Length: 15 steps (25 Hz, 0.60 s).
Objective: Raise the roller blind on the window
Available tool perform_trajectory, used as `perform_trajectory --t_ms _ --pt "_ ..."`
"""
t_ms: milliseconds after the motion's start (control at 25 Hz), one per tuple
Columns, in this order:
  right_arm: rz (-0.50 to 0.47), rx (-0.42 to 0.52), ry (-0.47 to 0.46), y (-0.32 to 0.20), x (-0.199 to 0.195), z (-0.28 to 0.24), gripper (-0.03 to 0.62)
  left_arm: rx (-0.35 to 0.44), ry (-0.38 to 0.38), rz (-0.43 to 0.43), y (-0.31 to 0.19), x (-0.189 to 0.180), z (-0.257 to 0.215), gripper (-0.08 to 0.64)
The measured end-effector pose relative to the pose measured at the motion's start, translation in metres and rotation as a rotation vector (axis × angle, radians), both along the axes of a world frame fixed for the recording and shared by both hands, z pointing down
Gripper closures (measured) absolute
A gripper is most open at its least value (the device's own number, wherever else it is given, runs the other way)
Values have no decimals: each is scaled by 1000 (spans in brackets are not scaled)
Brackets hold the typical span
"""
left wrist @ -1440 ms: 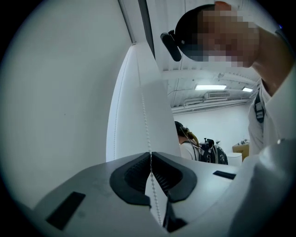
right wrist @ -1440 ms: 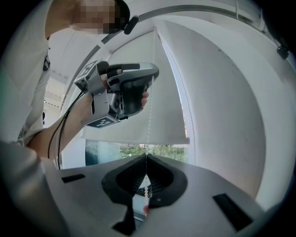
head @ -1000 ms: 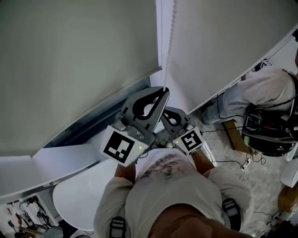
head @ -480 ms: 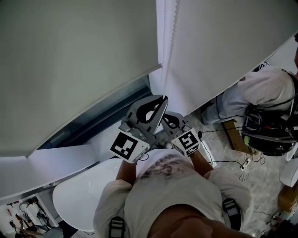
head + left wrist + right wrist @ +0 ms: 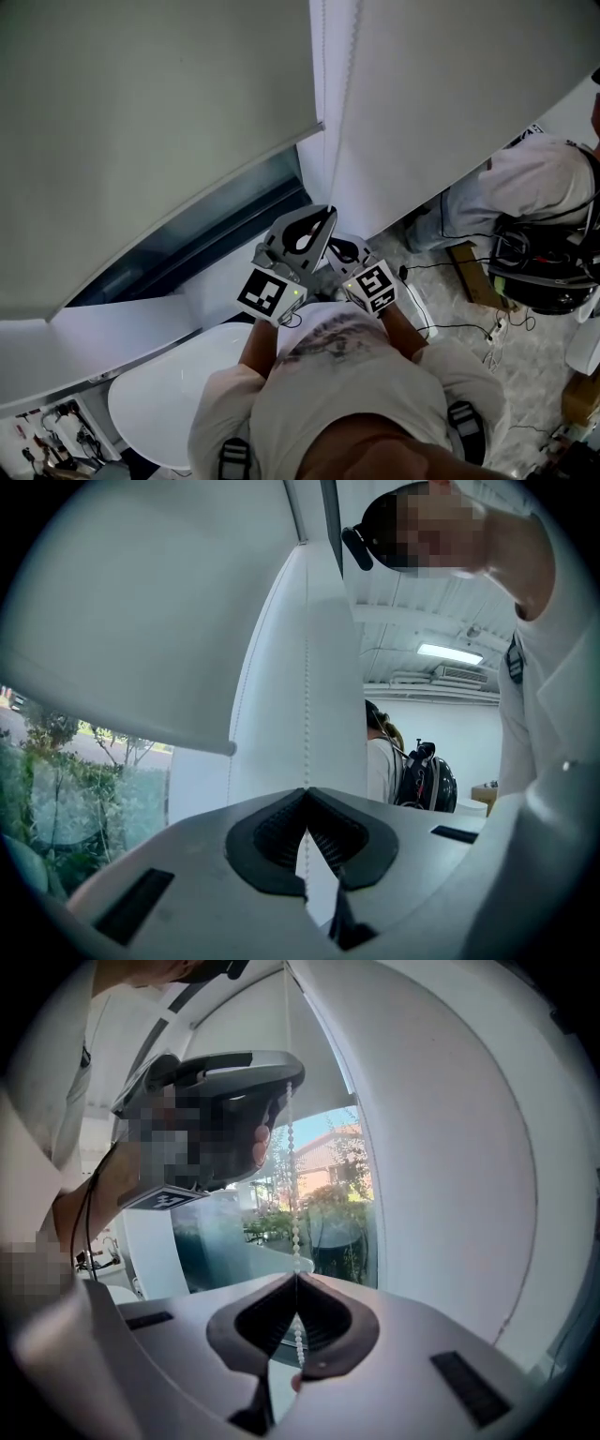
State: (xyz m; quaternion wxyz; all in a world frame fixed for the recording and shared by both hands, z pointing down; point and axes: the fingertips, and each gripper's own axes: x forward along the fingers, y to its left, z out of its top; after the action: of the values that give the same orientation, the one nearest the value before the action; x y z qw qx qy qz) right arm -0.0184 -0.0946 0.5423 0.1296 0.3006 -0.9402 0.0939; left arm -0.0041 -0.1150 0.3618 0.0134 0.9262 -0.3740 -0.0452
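Head view: the roller blind [image 5: 159, 141] covers most of the window [image 5: 197, 246], leaving a strip of glass bare under its bottom edge. The bead chain [image 5: 352, 66] drops beside the blind's right edge to the 2 grippers, which are close together in front of the person's chest. The left gripper [image 5: 327, 215] is higher and the right gripper [image 5: 339, 246] just below it.

Left gripper view: its jaws are pinched on the chain, which runs straight up from them.

Right gripper view: its jaws also clamp the chain. Beads show between the pads, and the chain rises to the left gripper's tip.
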Motion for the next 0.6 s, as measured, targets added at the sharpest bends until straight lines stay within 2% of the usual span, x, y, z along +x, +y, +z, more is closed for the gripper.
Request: perform_trajectory --t_ms 360,600 --pt "-34 -30 72 2 -2 32 531 -55 -8 -10 0 0 30 552" --pt "-38 -35 80 10 -5 42 531 -88 -9 1 9 2 46 552"
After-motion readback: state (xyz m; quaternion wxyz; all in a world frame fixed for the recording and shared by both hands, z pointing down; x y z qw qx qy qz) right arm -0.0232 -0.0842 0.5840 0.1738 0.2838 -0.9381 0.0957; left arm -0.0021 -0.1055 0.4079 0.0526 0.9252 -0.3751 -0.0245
